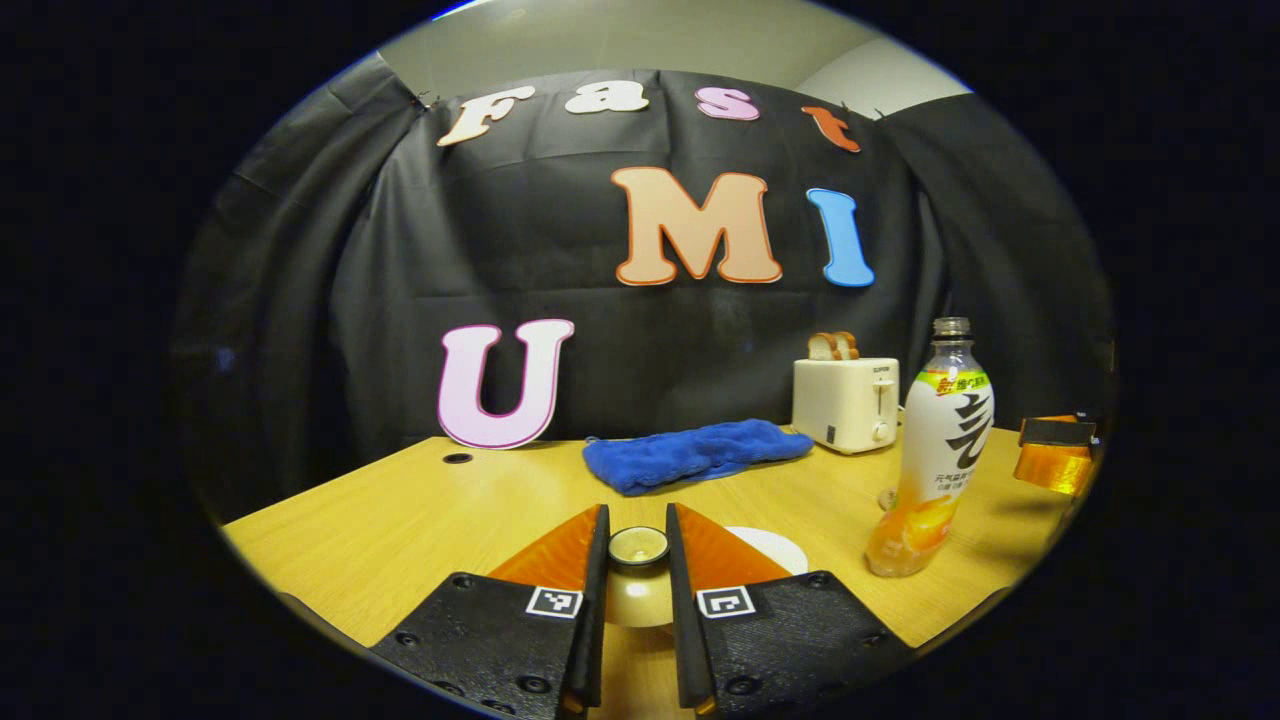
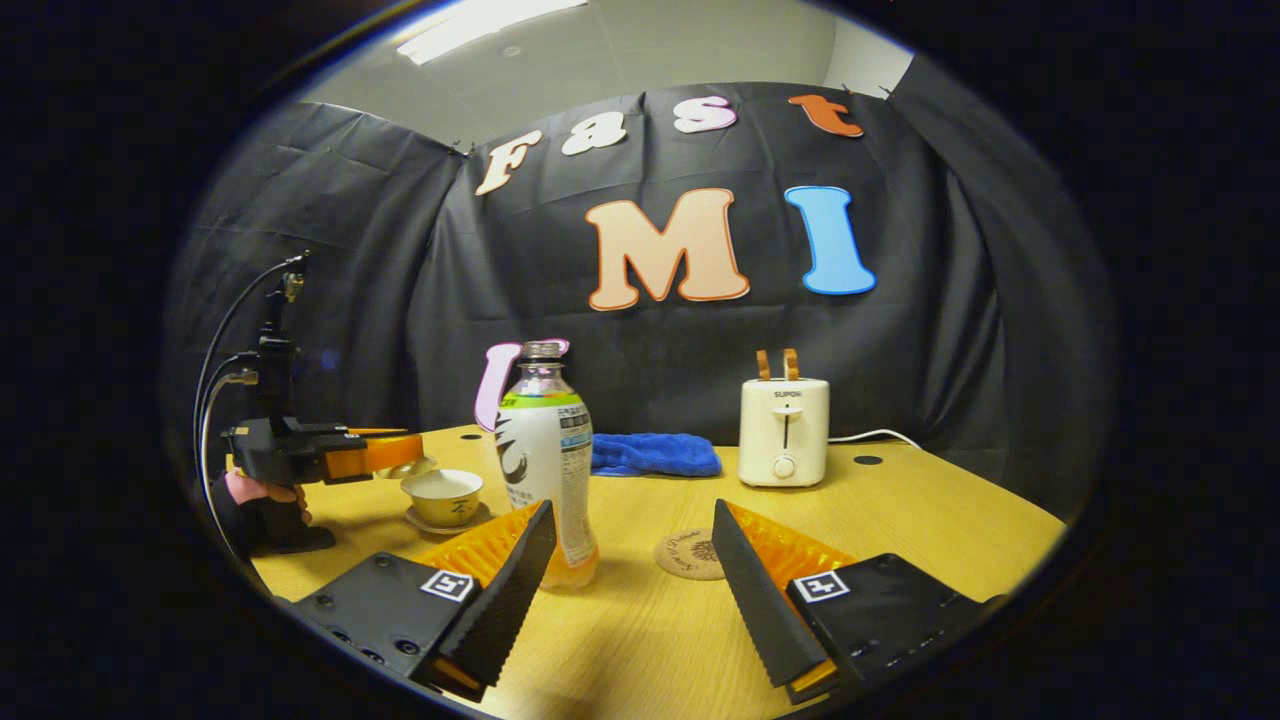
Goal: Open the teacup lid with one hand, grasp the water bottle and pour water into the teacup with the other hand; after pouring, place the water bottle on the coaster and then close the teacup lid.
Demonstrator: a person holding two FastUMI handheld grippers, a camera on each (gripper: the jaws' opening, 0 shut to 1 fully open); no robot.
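Note:
My left gripper is shut on the knob of the cream teacup lid. In the right gripper view that gripper holds the lid lifted, just up and left of the open teacup on its white saucer. The water bottle stands upright and uncapped, with orange liquid at its base. My right gripper is open, its left finger just short of the bottle. The round cork coaster lies ahead between its fingers. The bottle stands to the right in the left gripper view.
A white toaster with bread slices and a folded blue cloth sit at the back of the wooden table. A hand holds the left gripper, with cables rising above it.

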